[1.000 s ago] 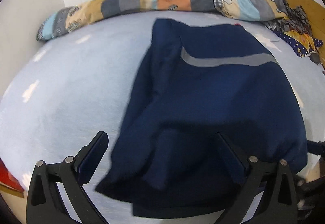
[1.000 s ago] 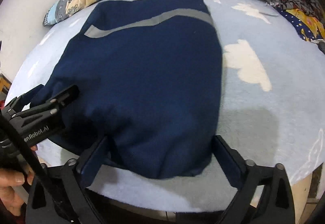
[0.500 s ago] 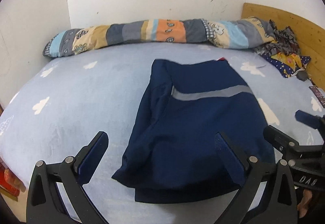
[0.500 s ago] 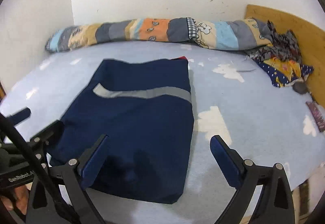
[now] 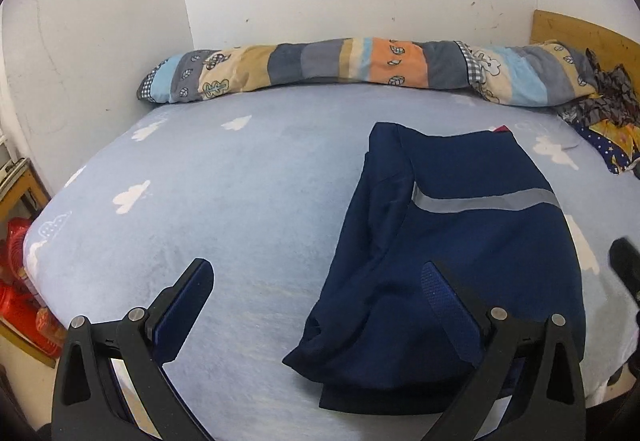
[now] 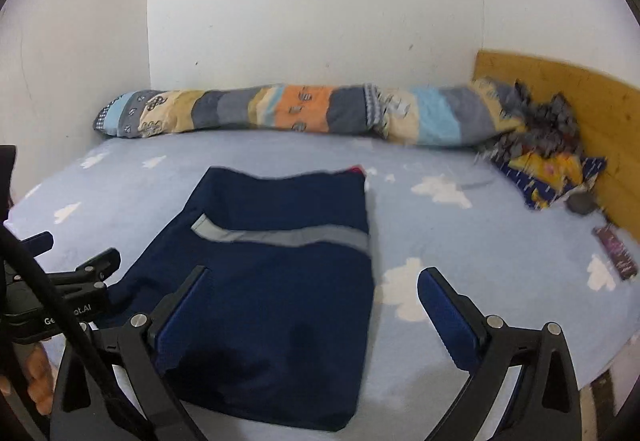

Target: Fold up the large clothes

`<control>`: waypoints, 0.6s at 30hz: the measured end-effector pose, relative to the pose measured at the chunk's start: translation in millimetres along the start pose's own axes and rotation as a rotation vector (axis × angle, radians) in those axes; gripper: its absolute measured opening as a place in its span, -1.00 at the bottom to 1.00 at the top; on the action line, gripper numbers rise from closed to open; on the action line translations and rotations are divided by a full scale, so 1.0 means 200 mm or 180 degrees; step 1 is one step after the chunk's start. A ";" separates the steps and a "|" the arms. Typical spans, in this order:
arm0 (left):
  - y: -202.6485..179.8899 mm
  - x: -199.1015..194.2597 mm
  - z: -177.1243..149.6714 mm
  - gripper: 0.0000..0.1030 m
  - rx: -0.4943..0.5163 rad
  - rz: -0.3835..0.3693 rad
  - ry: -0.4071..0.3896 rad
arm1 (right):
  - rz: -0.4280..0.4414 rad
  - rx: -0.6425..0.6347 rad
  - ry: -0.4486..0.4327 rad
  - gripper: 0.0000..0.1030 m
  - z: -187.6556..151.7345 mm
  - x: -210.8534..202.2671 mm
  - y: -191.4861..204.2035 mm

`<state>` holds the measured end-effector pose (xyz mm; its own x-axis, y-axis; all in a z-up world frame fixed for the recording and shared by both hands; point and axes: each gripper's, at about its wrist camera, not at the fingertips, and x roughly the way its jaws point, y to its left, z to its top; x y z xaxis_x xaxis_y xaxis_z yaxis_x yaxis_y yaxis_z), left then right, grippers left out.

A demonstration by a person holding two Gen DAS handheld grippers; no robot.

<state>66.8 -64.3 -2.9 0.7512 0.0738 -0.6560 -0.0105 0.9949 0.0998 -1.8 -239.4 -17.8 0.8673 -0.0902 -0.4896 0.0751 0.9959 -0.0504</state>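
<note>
A navy garment with a grey stripe (image 5: 460, 253) lies folded into a rough rectangle on the light blue bed (image 5: 224, 209). It also shows in the right wrist view (image 6: 280, 281). My left gripper (image 5: 316, 281) is open and empty, held above the bed's near edge, left of the garment's near end. My right gripper (image 6: 312, 289) is open and empty, held above the garment's near right part. The left gripper's body also shows in the right wrist view (image 6: 60, 289) at the left edge.
A long patchwork bolster (image 5: 360, 65) lies along the far wall. Crumpled patterned clothes (image 6: 548, 153) sit by the wooden headboard (image 6: 580, 101) at the right. A small dark packet (image 6: 616, 251) lies near the bed's right edge. Red items (image 5: 20, 281) stand on the floor at left.
Both grippers have lifted and pulled back from the garment's near edge. The garment now lies flat and lower in both views, with more of the wall in sight.
</note>
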 end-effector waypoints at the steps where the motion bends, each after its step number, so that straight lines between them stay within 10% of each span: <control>1: 0.00 0.00 0.00 1.00 -0.0009 0.0010 -0.0009 | 0.0004 -0.0009 -0.0059 1.00 0.00 -0.02 0.01; 7: -0.02 -0.03 0.01 1.00 0.0027 0.0105 -0.0075 | 0.0228 0.0113 0.0079 1.00 -0.02 0.00 0.02; 18: -0.11 -0.01 -0.01 1.00 0.0394 0.0148 0.0047 | -0.0225 -0.0011 0.0116 1.00 0.00 0.01 0.06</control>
<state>64.5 -86.4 -4.7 0.7420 0.1215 -0.6593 0.0371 0.9745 0.2214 0.9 -227.6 -20.2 0.8414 -0.1606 -0.5160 0.1339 0.9870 -0.0889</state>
